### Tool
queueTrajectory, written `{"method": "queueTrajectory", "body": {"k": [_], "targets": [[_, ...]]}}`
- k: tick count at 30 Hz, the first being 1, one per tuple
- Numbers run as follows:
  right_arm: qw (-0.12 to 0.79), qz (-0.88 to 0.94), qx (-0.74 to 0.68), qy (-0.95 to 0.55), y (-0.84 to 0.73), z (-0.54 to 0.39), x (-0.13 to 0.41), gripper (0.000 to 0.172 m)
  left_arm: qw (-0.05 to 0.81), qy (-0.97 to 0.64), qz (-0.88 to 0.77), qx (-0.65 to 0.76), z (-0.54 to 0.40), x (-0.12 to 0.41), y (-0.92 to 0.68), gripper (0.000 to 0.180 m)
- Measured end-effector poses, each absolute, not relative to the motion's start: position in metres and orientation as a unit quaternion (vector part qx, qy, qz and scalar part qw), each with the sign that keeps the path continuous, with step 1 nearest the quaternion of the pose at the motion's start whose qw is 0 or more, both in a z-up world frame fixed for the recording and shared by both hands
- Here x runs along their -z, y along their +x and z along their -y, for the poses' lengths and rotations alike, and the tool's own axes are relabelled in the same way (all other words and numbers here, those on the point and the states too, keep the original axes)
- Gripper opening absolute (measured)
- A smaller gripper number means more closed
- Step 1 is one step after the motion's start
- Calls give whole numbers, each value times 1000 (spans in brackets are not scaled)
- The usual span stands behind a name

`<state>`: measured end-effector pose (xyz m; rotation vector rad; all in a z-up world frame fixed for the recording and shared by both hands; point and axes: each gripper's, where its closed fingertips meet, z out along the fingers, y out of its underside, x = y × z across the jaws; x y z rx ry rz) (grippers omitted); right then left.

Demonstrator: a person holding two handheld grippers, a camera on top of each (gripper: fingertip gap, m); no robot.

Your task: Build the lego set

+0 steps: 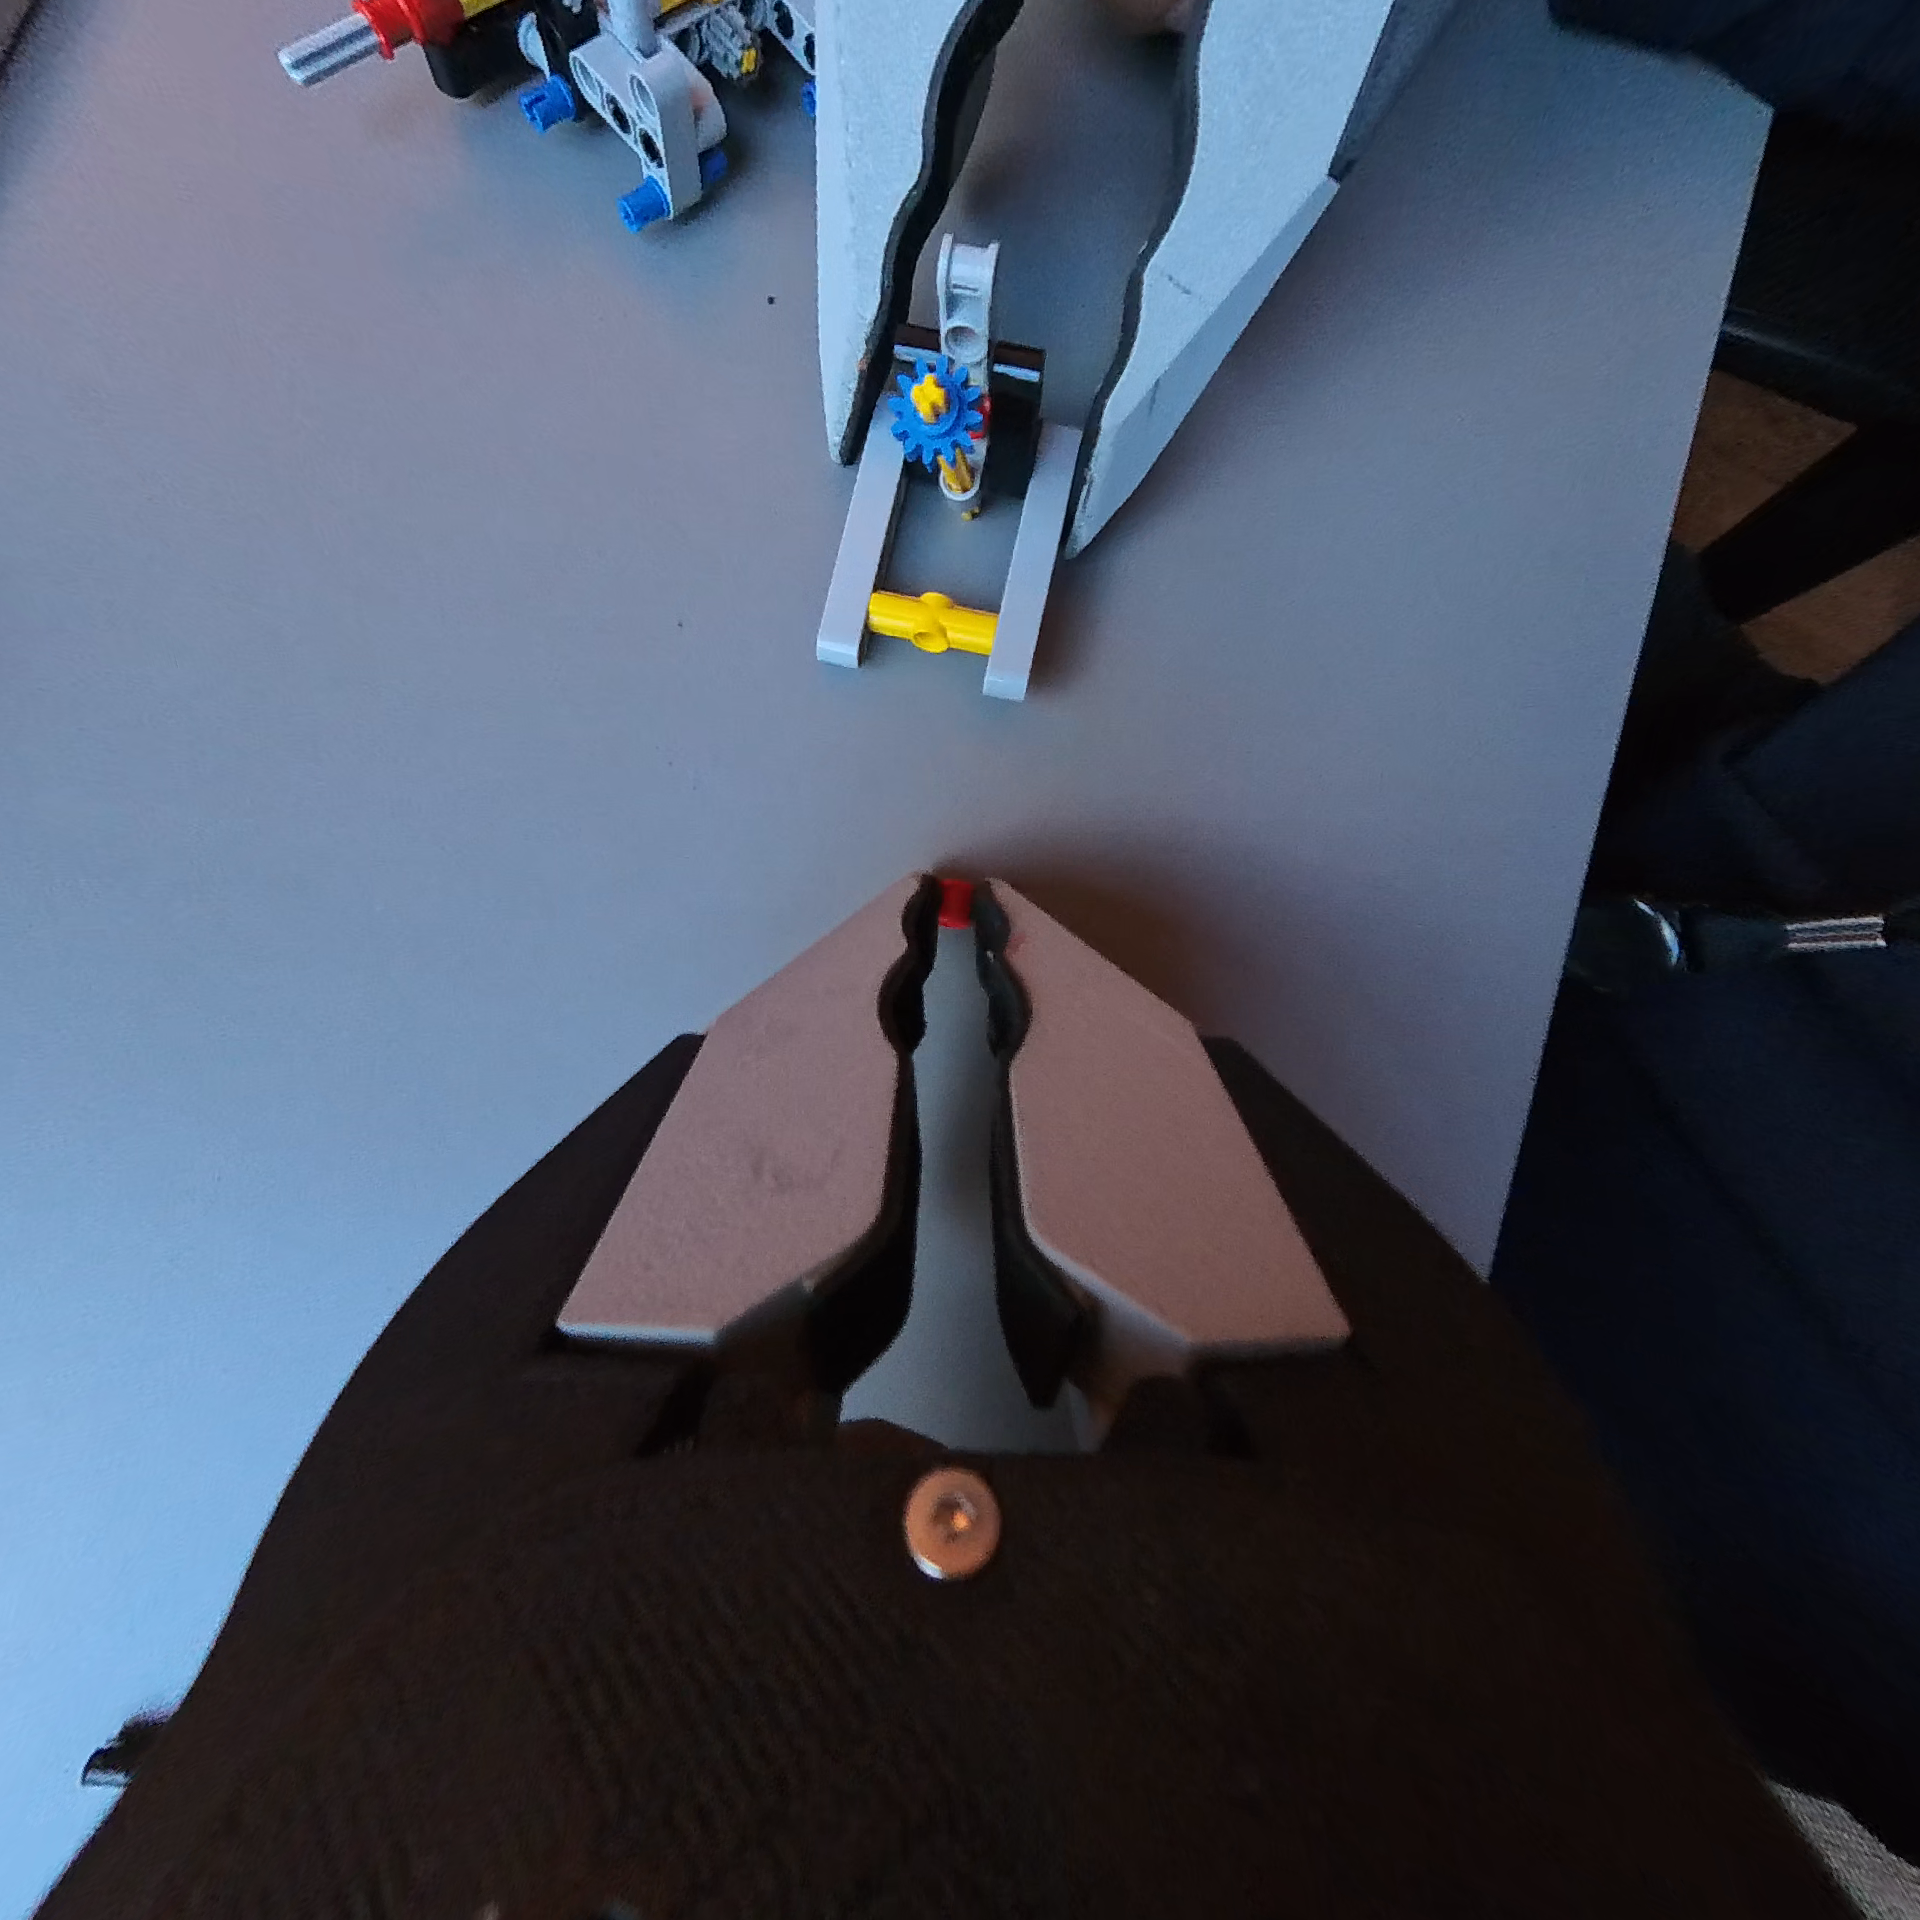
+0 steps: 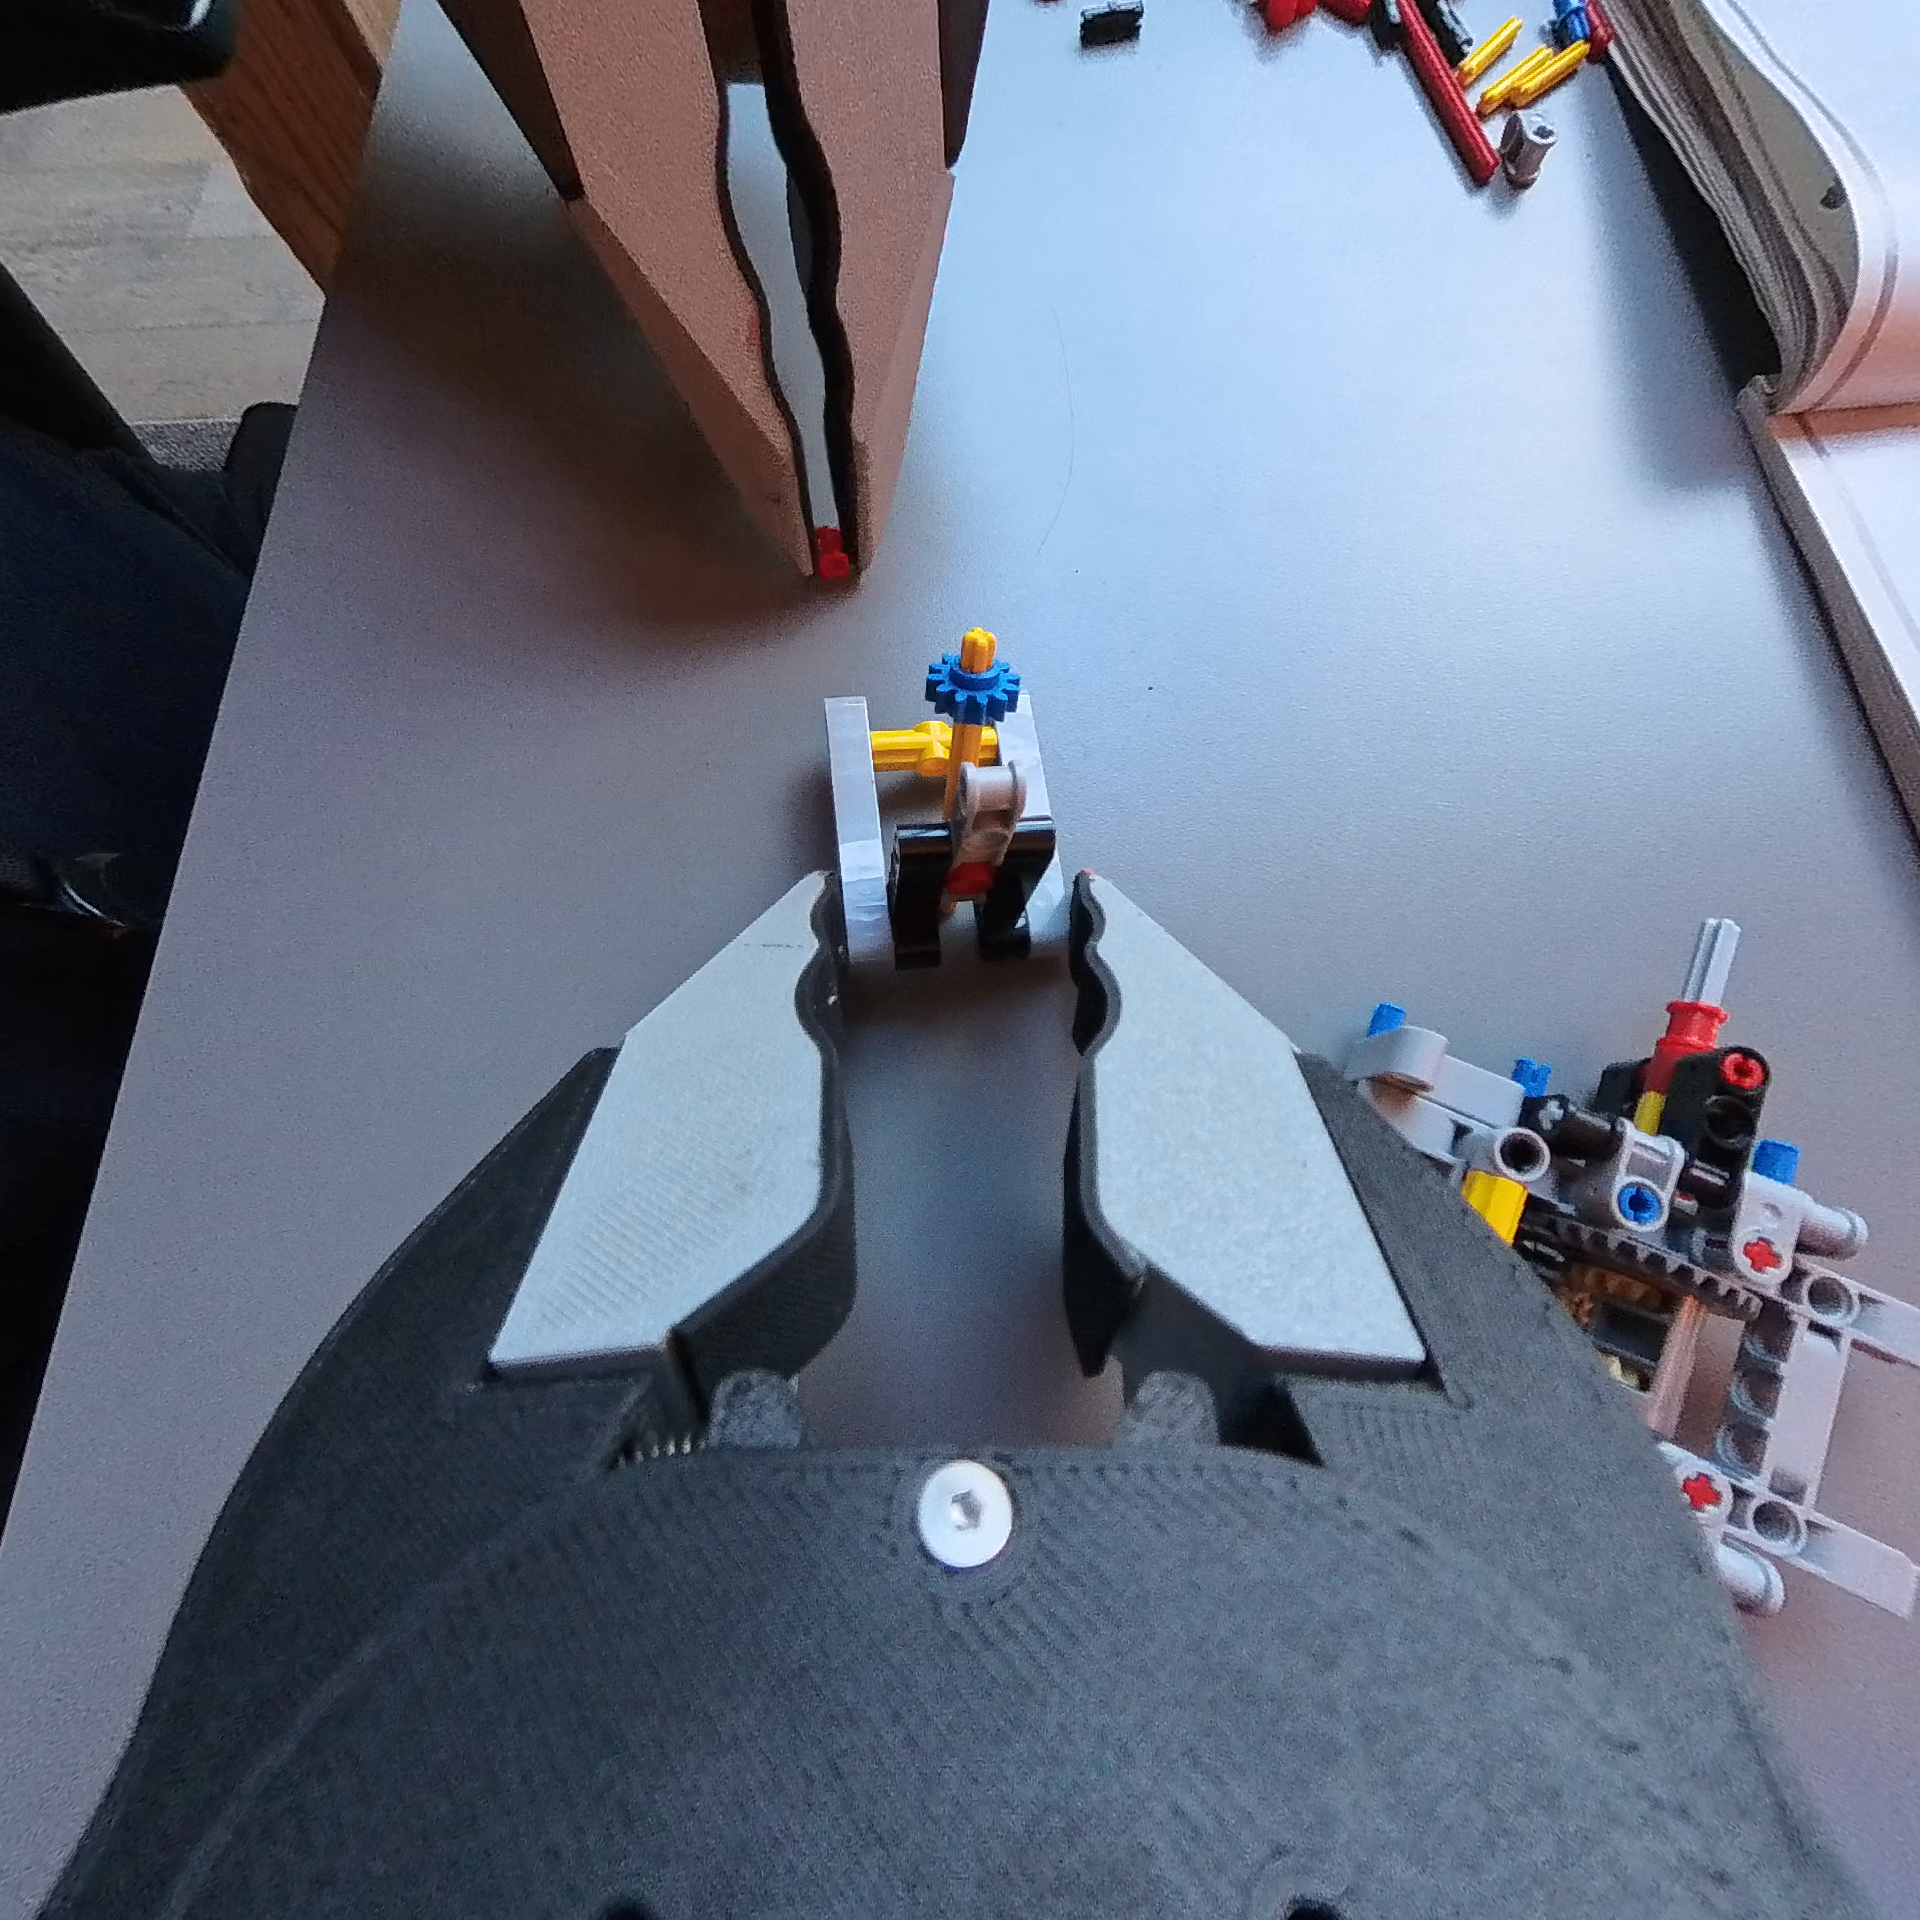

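Left gripper (image 1: 954,902) clenched on a small red plastic bush (image 1: 953,900) at its fingertips above the grey table (image 1: 416,727), right gripper (image 2: 951,914) straddling and pressing the sides of a small grey-and-black brick frame with blue gear and yellow axle (image 2: 940,831) ahead of the left, larger brick assembly (image 2: 1683,1195) right of the right gripper, loose rods (image 2: 1496,62) far ahead

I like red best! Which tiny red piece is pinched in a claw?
The small red piece at the tips of the left claw. The other red bit sits inside the grey-and-black frame.
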<state>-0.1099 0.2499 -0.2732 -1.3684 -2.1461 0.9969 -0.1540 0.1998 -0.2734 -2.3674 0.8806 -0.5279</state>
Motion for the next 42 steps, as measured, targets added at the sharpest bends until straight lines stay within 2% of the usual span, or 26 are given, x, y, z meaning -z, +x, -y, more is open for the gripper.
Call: {"method": "queueTrajectory", "body": {"k": [8,11,18,27,31,34,38,40,42], "targets": [[203,769,-357,-490,-110,-250,273,40,296,-869,-331,219,-201,273,-156,3],[203,770,-356,-489,-110,-250,273,40,296,-866,-337,219,-198,272,-158,12],[204,770,-356,-488,-109,-249,273,40,288,-865,-357,200,-196,272,-160,12],[202,771,-357,-487,-109,-248,273,40,280,-863,-369,201,-190,271,-163,21],[203,772,-356,-486,-109,-248,273,40,321,-852,-361,200,-205,255,-156,22],[202,771,-357,-486,-109,-248,273,40,343,-841,-363,208,-219,245,-140,36],[205,774,-355,-483,-109,-248,273,40,315,-854,-388,147,-236,266,-139,61],[205,775,-354,-482,-108,-248,273,40,290,-856,-397,161,-235,274,-132,68],[204,775,-355,-481,-108,-247,273,40,291,-850,-404,173,-237,274,-125,65]]}}
